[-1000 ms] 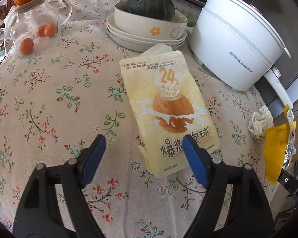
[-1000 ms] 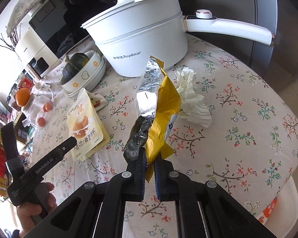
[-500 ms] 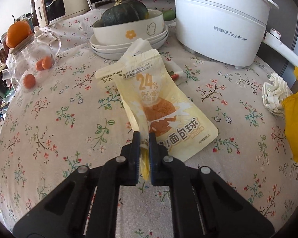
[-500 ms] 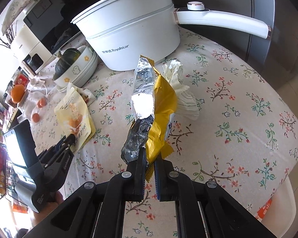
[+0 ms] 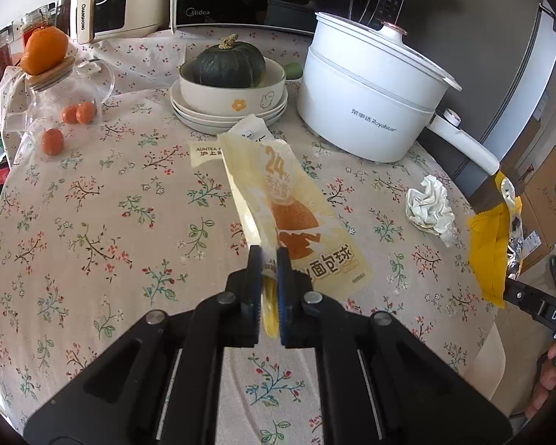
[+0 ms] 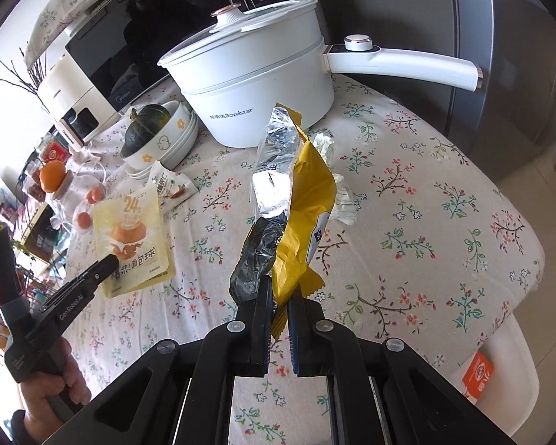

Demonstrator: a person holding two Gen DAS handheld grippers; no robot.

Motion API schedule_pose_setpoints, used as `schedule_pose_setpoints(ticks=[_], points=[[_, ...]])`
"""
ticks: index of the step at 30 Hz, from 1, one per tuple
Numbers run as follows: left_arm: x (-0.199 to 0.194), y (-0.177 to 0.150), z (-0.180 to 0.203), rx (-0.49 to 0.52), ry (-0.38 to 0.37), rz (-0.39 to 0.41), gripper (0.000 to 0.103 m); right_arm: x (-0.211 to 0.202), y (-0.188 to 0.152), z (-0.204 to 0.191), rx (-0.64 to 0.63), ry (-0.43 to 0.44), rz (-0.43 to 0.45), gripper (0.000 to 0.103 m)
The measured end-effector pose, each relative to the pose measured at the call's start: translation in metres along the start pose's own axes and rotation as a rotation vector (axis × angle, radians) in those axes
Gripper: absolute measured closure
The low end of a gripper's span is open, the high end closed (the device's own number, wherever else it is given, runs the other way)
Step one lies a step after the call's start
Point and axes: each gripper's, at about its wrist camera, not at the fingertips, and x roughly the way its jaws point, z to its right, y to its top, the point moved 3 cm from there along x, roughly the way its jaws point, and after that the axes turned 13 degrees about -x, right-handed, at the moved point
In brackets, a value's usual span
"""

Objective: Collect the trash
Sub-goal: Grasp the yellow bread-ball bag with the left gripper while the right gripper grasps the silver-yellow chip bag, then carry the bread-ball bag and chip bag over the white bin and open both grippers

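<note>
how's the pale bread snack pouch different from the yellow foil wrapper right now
The bread snack pouch is pale cream, printed with a bun; the yellow wrapper is plain yellow, torn open to show silver foil. The pouch is flat, its far end on the tablecloth; the wrapper is crumpled, fully in the air. The left gripper pinches the pouch, the right gripper the wrapper. Both are empty-looking trash.

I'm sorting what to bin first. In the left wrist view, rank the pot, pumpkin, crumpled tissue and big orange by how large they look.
1. Pot
2. Pumpkin
3. Tissue and orange: they look much alike, and the fisheye view makes ranking them unsure.
</note>
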Motion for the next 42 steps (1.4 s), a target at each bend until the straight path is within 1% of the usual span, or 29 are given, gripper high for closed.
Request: schedule_pose_setpoints(ticks=[4,7,11,16,21,27,34,37,39,41,42], points=[[-0.021,-0.006,0.004,-0.002,-0.054,-0.011,0.095,-0.017,-0.012,-0.002,-0.003,-0.005,-0.006,0.095],[-0.038,-0.014,0.011,0.024,-0.085,-0.011,0.095,-0.029,-0.022,-0.001,-0.006,-0.009,-0.014,0.095],[-0.058,-0.031,0.026,0.074,-0.134,-0.021,0.095,-0.048,-0.039,0.01,0.019,-0.002,-0.021,0.095],[-0.072,-0.062,0.053,0.164,-0.181,-0.045,0.095,-0.07,-0.064,0.038,0.071,-0.014,-0.035,0.095],[-0.079,-0.096,0.086,0.268,-0.232,-0.074,0.095,-0.086,-0.096,0.073,0.142,-0.041,-0.061,0.095],[-0.08,-0.134,0.124,0.361,-0.293,-0.123,0.094,-0.09,-0.132,0.109,0.231,-0.057,-0.114,0.095],[-0.071,-0.178,0.161,0.491,-0.319,-0.182,0.094,-0.089,-0.163,0.147,0.309,-0.09,-0.179,0.094],[-0.066,-0.19,0.171,0.525,-0.325,-0.202,0.094,-0.089,-0.17,0.159,0.337,-0.106,-0.201,0.092],[-0.062,-0.195,0.177,0.544,-0.33,-0.211,0.094,-0.089,-0.173,0.165,0.349,-0.111,-0.214,0.088],[-0.059,-0.201,0.182,0.561,-0.332,-0.221,0.094,-0.091,-0.175,0.169,0.35,-0.135,-0.225,0.083],[-0.057,-0.203,0.185,0.566,-0.334,-0.227,0.094,-0.093,-0.177,0.172,0.354,-0.144,-0.228,0.076]])
